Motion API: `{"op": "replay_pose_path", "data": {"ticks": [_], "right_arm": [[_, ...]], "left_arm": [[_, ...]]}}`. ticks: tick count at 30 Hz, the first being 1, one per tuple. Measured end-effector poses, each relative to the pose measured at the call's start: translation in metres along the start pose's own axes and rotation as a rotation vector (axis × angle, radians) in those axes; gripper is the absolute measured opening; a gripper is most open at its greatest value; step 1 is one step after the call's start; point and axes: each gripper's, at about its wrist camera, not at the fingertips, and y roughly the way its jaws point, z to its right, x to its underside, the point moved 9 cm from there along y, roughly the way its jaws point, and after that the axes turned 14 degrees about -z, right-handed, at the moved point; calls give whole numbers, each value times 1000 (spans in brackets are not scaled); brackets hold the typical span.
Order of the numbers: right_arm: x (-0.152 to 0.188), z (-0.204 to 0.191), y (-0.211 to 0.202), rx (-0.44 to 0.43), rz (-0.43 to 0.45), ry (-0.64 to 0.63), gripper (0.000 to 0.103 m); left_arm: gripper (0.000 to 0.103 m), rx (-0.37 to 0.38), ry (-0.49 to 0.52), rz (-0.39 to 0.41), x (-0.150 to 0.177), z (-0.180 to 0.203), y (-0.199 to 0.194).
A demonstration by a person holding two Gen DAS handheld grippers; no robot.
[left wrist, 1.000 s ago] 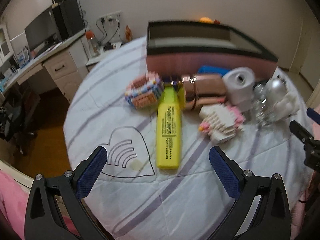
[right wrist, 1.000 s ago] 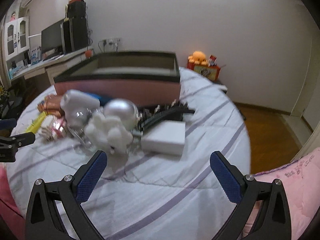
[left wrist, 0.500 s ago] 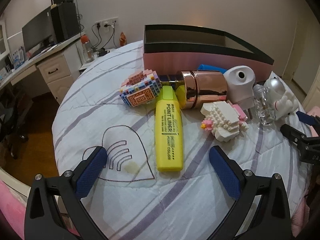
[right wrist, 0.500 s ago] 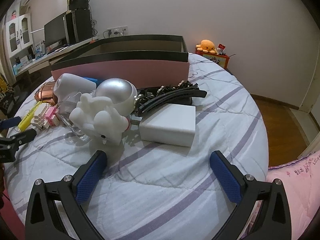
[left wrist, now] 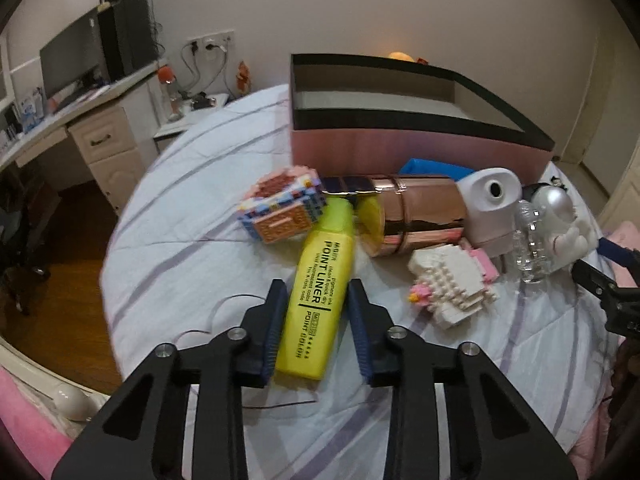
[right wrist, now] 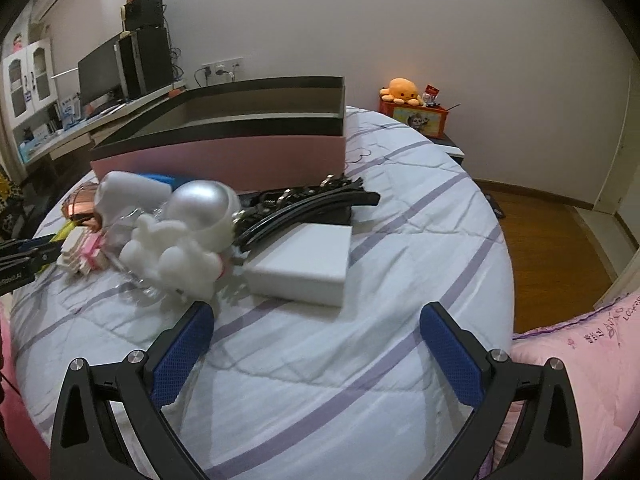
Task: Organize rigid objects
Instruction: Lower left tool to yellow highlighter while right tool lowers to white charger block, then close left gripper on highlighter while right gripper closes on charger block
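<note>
Nearest in the left view, left gripper with fingers just drawn in from wide around the lower half of the yellow marker, pads at or almost at its flat sides, so read as clamped or on the very point of it; taken low on the barrel, likely because that end points at the hand and lies free of the clutter. Marker flat on the quilt, cap end away, nosing between the brick block and the copper tin, so a straight pull back and up judged safest to avoid dragging either. Just right of it, white brick figure; beyond, a white dispenser and the astronaut toy, all bunched against the pink box, probably so each has a short trip in. Box open-topped at the far edge, seemingly empty, the likely destination. Right gripper held low over bare quilt, fingers wide and empty, short of the white case and black hair clips, apparently waiting its turn
</note>
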Motion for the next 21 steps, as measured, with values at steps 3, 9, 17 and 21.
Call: {"op": "replay_pose_path", "data": {"ticks": [3,9,17,21], "right_arm": [[-4,2,3,11,-13,-6,103],[-10,6,7,14,-23,-1,103],[-19,3,13,-7,-32,-7,101],[-16,0,20,-16,-52,-28,74]], "left_arm": [[29,-2,16,5,-4,0,4],[34,0,17,20,-8,1,7],[30,31,6,22,-7,-1,4],[30,-1,24,22,-6,2,4]]}}
